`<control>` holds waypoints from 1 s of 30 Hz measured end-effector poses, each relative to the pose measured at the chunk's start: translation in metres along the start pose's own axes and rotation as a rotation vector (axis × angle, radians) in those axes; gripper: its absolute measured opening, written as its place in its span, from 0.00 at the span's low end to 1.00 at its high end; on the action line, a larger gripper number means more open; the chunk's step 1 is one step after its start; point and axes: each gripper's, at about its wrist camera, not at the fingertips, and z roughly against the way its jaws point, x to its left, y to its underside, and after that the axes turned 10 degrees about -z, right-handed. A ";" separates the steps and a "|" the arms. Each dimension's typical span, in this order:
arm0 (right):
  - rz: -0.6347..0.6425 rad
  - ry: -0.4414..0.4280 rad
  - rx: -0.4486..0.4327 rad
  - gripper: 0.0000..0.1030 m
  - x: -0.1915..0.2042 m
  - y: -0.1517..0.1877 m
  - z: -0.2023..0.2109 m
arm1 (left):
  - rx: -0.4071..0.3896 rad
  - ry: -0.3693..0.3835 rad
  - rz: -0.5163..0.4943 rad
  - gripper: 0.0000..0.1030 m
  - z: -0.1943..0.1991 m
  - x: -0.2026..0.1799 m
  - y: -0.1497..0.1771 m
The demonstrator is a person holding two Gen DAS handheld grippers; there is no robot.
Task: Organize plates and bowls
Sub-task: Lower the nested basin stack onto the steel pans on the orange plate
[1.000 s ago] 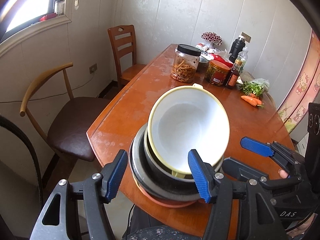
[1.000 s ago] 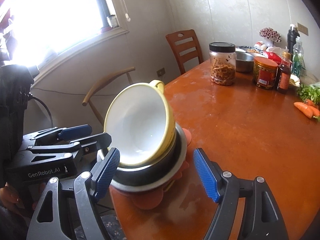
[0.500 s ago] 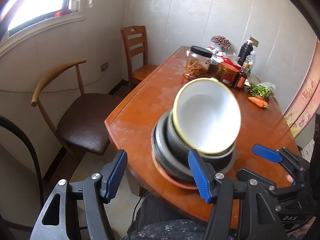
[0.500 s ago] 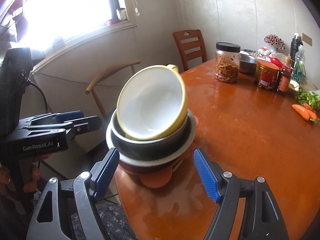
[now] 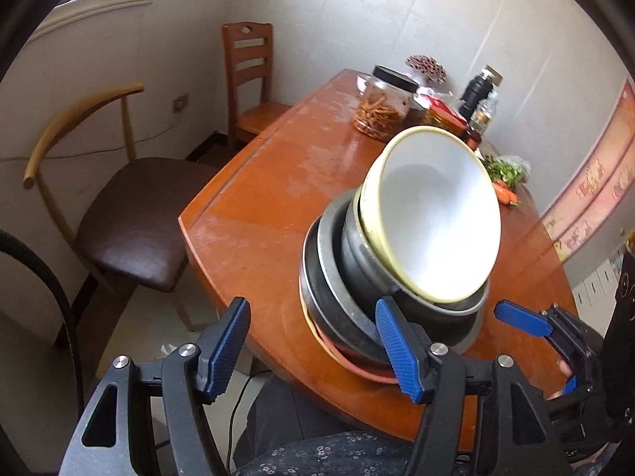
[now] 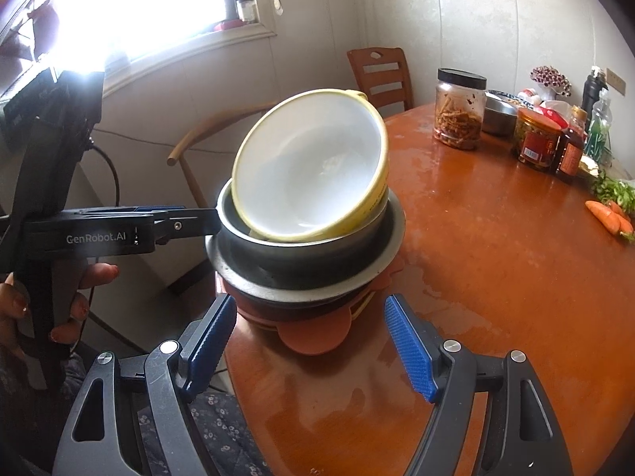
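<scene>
A stack of dishes stands near the front edge of the wooden table [image 5: 278,182]. On top a yellow-rimmed white bowl [image 5: 432,218] [image 6: 313,166] lies tilted inside a dark metal bowl [image 6: 301,254], over a metal plate [image 6: 389,246] and an orange plate [image 6: 317,337]. My left gripper [image 5: 313,349] is open, its right finger just in front of the stack's left side. My right gripper [image 6: 313,345] is open and empty, just short of the stack's front. In the right wrist view the left gripper's fingers [image 6: 186,222] reach the dark bowl's left rim.
At the table's far end stand a jar with a black lid [image 6: 460,107], a red-labelled jar [image 6: 535,139], bottles [image 6: 571,150], a metal bowl [image 6: 500,111], greens and carrots [image 6: 607,214]. A brown-seated chair [image 5: 131,214] and a wooden chair [image 5: 254,79] stand to the left.
Both grippers pulled back and shifted left, so the stack now sits further right in the left view. The yellow bowl looks more tilted. Both stay open.
</scene>
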 end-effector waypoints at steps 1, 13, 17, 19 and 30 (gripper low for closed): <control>0.001 -0.003 0.002 0.76 -0.001 -0.001 -0.002 | 0.008 0.006 -0.007 0.64 -0.003 0.000 -0.001; 0.001 0.001 0.040 0.76 -0.009 -0.009 -0.027 | 0.035 0.105 -0.084 0.64 -0.027 0.005 -0.025; -0.011 0.005 0.046 0.76 -0.017 -0.011 -0.034 | 0.044 0.124 -0.144 0.64 -0.039 -0.011 -0.037; -0.012 0.023 0.032 0.77 -0.021 -0.012 -0.034 | 0.048 0.135 -0.178 0.64 -0.046 -0.020 -0.045; -0.025 0.120 -0.019 0.77 -0.064 -0.015 -0.027 | 0.083 0.210 -0.272 0.64 -0.080 -0.070 -0.075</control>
